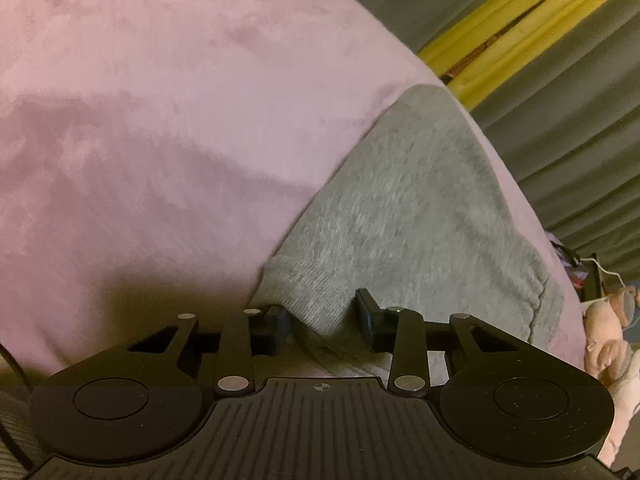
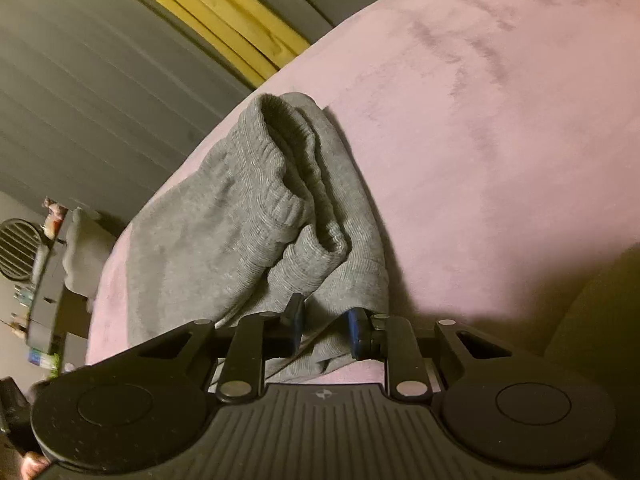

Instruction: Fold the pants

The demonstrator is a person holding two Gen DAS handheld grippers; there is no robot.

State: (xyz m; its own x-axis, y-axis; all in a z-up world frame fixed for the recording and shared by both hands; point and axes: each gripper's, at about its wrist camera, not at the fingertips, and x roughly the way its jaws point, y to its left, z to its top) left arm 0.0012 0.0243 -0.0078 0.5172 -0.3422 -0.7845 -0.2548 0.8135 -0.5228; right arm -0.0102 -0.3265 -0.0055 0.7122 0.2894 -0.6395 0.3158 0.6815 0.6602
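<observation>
Grey pants (image 2: 256,216) lie already doubled on the pink bed (image 2: 500,140); your left claw (image 1: 324,322) and right claw (image 2: 324,326) both pinch near-edge fabric, another fold probably remaining.

Left gripper (image 1: 325,322): matte black, ribbed centre plate with a small crosshair mark, two round discs at the sides, silver rivets on the linkage arms, black pads. Right gripper (image 2: 326,326): same build, same crosshair mark, blue pads.
</observation>
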